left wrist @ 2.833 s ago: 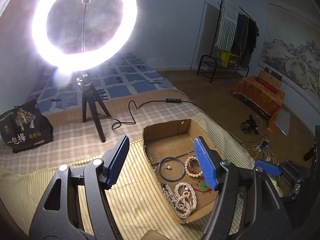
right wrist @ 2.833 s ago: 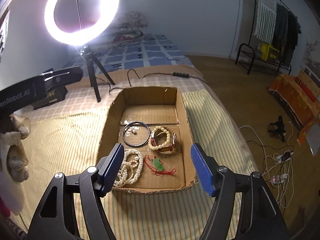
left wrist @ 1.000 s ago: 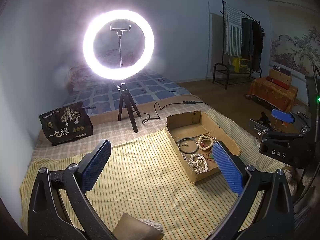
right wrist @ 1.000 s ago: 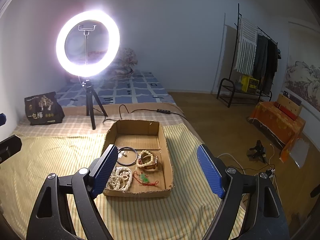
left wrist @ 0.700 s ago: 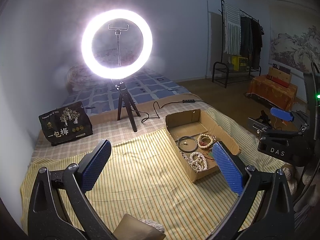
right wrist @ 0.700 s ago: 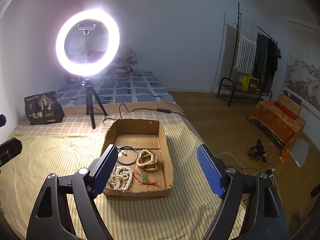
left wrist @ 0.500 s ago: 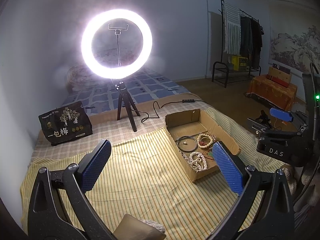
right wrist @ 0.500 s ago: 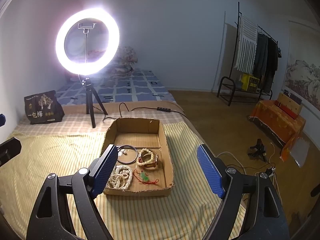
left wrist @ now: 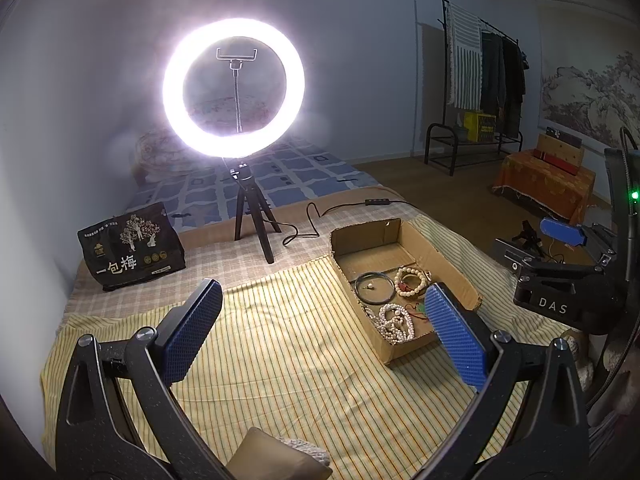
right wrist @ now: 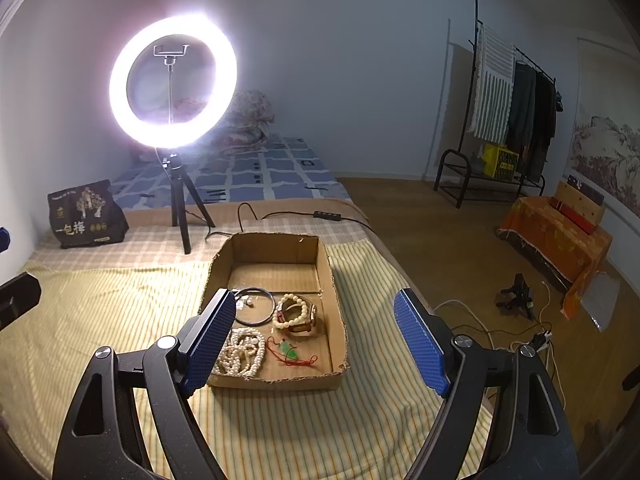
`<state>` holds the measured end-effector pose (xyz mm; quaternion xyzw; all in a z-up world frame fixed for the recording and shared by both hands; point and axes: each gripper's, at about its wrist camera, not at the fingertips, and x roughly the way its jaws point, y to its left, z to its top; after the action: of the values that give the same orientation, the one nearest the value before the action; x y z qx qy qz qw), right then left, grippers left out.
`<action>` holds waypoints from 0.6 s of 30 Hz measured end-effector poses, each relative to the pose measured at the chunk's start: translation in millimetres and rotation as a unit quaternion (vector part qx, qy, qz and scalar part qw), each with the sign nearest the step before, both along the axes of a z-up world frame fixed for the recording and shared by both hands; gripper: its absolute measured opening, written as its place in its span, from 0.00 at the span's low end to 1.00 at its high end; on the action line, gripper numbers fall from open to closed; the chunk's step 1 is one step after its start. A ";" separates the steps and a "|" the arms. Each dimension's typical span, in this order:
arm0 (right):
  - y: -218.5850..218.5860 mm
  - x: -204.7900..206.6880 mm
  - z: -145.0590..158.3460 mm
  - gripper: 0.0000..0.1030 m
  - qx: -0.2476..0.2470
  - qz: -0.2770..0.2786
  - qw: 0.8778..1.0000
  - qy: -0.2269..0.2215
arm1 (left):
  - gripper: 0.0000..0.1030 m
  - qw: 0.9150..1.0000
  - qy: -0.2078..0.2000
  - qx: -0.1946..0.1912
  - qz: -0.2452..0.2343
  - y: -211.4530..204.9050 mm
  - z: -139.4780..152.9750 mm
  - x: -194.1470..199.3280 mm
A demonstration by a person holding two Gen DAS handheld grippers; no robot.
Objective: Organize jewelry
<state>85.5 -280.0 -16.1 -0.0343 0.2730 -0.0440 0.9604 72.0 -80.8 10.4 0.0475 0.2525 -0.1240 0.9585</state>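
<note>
Left wrist view: left tongs [left wrist: 320, 330] apart, empty, above the striped bed cover [left wrist: 280, 360]. Cardboard box [left wrist: 460, 276] at 2 o'clock, holding the jewelry. Right tongs [left wrist: 560, 232] at 3 o'clock, state cannot be told here.

Right wrist view: right tongs [right wrist: 316, 336] apart, empty, box directly ahead at 12. Inside: black ring [right wrist: 256, 308], bead bracelet [right wrist: 294, 312], pearl strand [right wrist: 242, 352], red-cord pendant [right wrist: 290, 350]. Judgement: all light; pearls limp and slippery, so pinch a bunched section; the rigid ring is best taken across its rim.
</note>
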 end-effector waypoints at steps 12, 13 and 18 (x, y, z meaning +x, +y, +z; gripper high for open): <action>0.0 0.4 0.0 0.79 0.000 0.000 1.000 0.001 | 1.00 1.000 0.002 0.000 -0.001 -1.9 -1.7 -2.2; -0.1 0.2 -0.1 0.79 0.000 0.000 1.000 0.001 | 1.00 1.000 0.002 0.000 -0.002 -2.0 -1.7 -2.2; -0.3 -1.8 -2.2 0.79 -0.003 0.000 1.000 0.002 | 1.00 1.000 0.006 0.001 -0.006 -3.5 -2.9 -2.3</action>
<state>83.7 -280.3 -18.3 -0.0372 0.2746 -0.0445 0.9598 69.7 -84.3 7.5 0.0491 0.2576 -0.1293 0.9563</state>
